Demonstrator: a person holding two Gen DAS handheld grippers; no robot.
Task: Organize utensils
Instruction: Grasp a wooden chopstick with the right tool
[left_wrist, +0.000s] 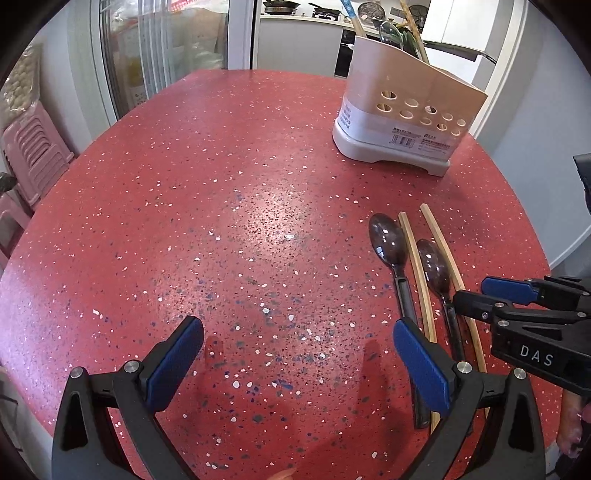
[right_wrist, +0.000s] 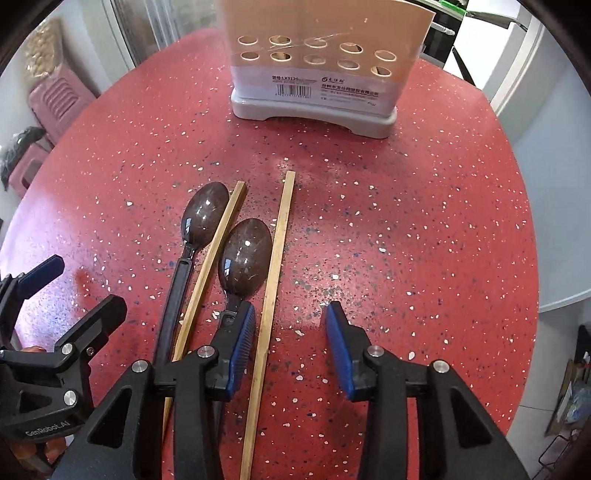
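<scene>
Two dark spoons and two bamboo chopsticks lie side by side on the red speckled table (right_wrist: 424, 229), long axes running toward the utensil holder (right_wrist: 317, 62), bowls and square ends pointing at it. From the left: the first spoon (right_wrist: 205, 218), the first chopstick (right_wrist: 218, 251), the second spoon (right_wrist: 245, 254), the second chopstick (right_wrist: 277, 266). The holder stands upright farther back, with more utensils sticking out of it in the left wrist view. The right gripper (right_wrist: 290, 332) tilts steeply down, jaws partly spread, straddling the second chopstick without pinching it. The left gripper (left_wrist: 297, 350) hovers over bare tabletop beside the row, jaws spread wide and empty.
</scene>
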